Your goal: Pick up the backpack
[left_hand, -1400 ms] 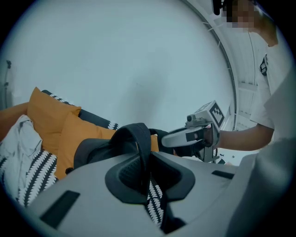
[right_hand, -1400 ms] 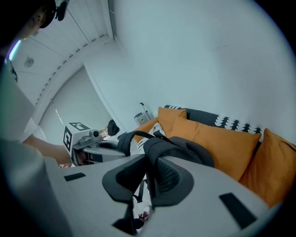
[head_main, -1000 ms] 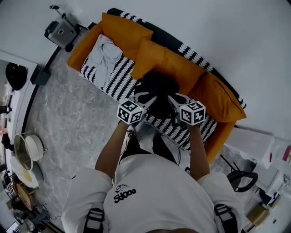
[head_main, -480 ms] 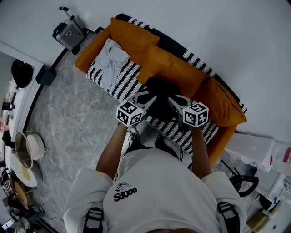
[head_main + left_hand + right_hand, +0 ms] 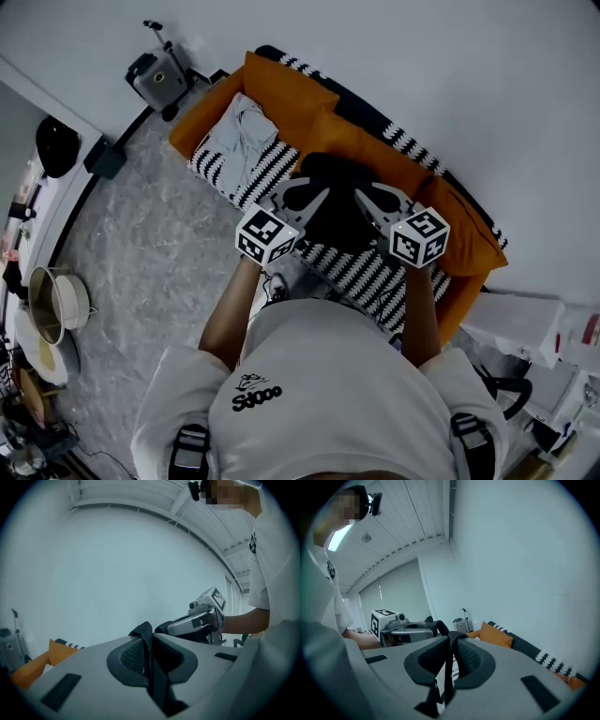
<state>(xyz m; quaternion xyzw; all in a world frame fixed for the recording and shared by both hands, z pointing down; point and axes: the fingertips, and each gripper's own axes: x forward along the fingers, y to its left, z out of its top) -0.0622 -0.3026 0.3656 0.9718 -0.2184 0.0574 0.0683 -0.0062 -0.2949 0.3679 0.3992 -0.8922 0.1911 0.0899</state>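
Left tool point(image 5: 149, 649): jaws nearly together, clamped on black strap point(image 5: 142, 631). Right tool point(image 5: 451, 654): I read same, jaws narrow, pinching second strap point(image 5: 451, 638). Head view: black backpack point(image 5: 334, 211) between both tools, over striped seat of sofa point(image 5: 367, 274), in front of orange cushions point(image 5: 349, 141). Cannot tell whether backpack clears seat.

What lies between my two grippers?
The black backpack, seen in the head view between the left gripper and right gripper; each gripper view shows jaws shut on a black strap.
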